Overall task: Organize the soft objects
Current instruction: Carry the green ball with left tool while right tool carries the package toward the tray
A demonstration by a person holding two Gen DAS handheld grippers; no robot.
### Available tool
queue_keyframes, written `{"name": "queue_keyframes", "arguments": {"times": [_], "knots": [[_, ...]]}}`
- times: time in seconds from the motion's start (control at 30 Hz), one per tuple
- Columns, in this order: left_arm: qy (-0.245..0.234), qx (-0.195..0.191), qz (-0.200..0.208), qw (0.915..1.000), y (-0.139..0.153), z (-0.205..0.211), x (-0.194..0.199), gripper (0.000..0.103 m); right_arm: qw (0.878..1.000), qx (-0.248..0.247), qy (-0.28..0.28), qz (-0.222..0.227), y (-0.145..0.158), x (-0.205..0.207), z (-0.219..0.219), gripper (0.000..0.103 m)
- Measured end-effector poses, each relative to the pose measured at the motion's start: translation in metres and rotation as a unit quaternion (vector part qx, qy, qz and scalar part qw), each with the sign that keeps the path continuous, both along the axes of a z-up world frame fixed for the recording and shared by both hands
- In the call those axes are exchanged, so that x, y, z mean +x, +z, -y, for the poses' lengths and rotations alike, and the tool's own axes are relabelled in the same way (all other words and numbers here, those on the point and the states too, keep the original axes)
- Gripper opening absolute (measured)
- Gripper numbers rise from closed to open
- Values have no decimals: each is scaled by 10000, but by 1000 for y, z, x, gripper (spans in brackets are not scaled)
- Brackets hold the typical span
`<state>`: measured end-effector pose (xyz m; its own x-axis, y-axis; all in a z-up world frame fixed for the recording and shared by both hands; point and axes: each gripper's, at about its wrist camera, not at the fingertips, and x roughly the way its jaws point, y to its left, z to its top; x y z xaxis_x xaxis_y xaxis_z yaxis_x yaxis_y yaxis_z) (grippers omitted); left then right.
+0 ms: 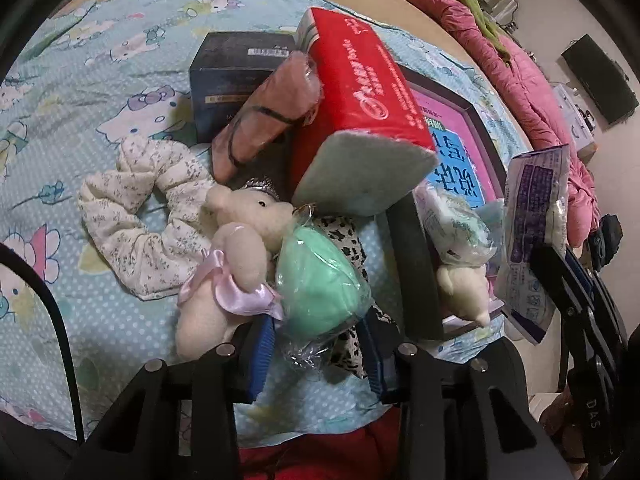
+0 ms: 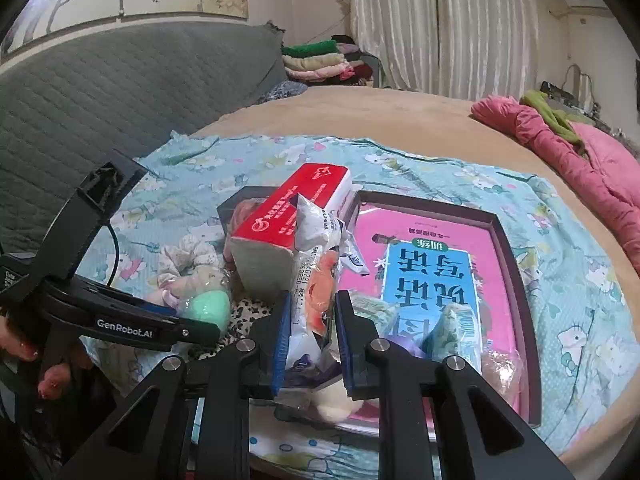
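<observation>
Gripping crinkly snack packet (image 2: 310,280), right gripper (image 2: 310,312) jaws nearly closed, packet pinched between pads above pink box (image 2: 432,232). Left gripper (image 1: 320,336) jaws part open around green wrapped ball (image 1: 320,284); pad contact can't be told. Cream plush bear (image 1: 236,248) just at ball's 9 o'clock, on bed sheet (image 1: 80,120).

Both grippers are matte black frames with angular cut-outs, round silver screws and blue ribbed pads inside the jaws. The left gripper (image 2: 208,320) bears white "GenRobot.AI" lettering and trails a thin black cable. Its holder's fingernails (image 2: 48,384) wear reddish polish.
</observation>
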<state>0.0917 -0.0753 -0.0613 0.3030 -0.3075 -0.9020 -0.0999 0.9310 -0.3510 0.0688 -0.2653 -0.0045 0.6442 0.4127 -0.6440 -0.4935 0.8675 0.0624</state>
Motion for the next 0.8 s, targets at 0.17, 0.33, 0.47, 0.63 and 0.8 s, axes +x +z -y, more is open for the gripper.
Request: {"name": "queue_keyframes", "arguments": {"times": [0.17, 0.33, 0.47, 0.63, 0.8], "knots": [[-133, 6, 187, 9997, 18, 10, 0, 34, 9999, 100, -89, 49, 4, 0, 7, 22], [-226, -57, 468, 9986, 43, 17, 1, 33, 9996, 196, -182, 121, 9, 1, 14, 22], [-274, -82, 634, 9976, 59, 22, 3, 33, 9991, 287, -289, 140, 12, 2, 22, 22], [-321, -85, 708, 9969, 63, 27, 8, 32, 9985, 371, -392, 135, 15, 4, 29, 22], [-372, -247, 644, 9969, 56, 31, 12, 31, 9982, 415, -426, 110, 14, 5, 32, 22]]}}
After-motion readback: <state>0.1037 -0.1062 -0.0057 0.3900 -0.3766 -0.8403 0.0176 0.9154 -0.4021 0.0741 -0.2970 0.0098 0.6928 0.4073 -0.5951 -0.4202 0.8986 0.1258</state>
